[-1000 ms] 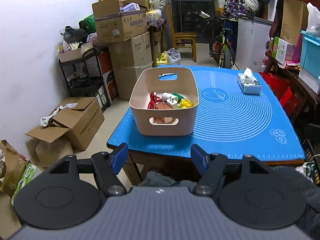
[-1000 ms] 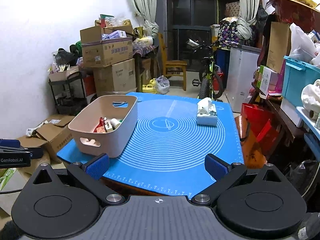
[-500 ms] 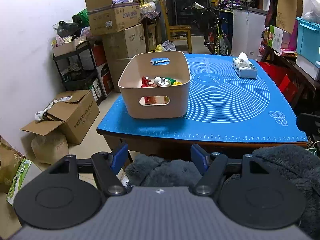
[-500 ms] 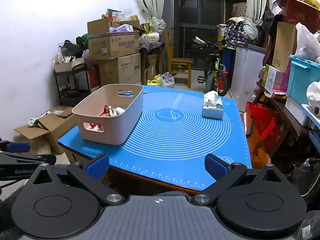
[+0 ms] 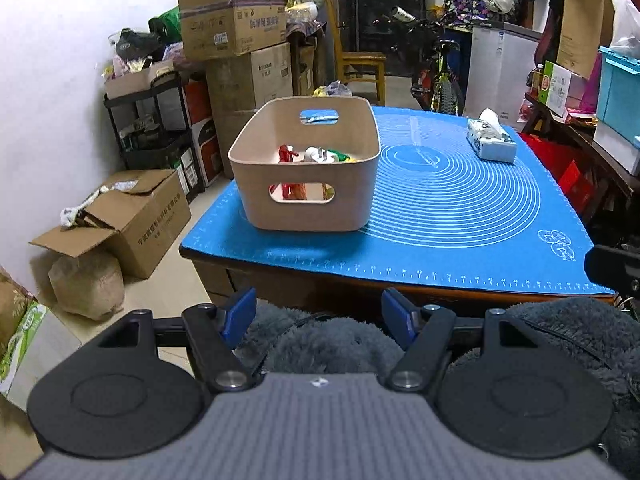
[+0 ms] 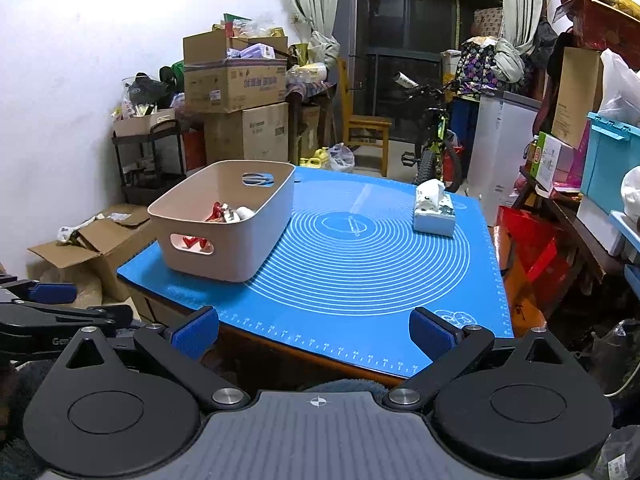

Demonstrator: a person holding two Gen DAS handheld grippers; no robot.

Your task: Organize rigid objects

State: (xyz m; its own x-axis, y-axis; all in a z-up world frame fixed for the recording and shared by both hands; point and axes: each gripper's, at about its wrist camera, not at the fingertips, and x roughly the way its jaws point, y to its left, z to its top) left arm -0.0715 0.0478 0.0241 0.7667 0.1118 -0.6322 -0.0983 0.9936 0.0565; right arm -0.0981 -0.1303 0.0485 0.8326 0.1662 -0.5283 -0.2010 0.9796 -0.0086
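- Two grippers are held off the near edge of the table [image 5: 280,280], apart from everything on it
- left gripper [image 5: 319,314]: jaws are spread, nothing between them
- right gripper [image 6: 314,334]: jaws are spread wide, empty
- beige bin [image 5: 304,204] is set at the blue mat's [image 6: 360,272] near-left corner, small items [image 5: 308,156] inside
- tissue box [image 6: 434,216] is seen toward the far-right corner

Left gripper [image 5: 319,312], right gripper [image 6: 314,330]: jaws apart, apparently empty.
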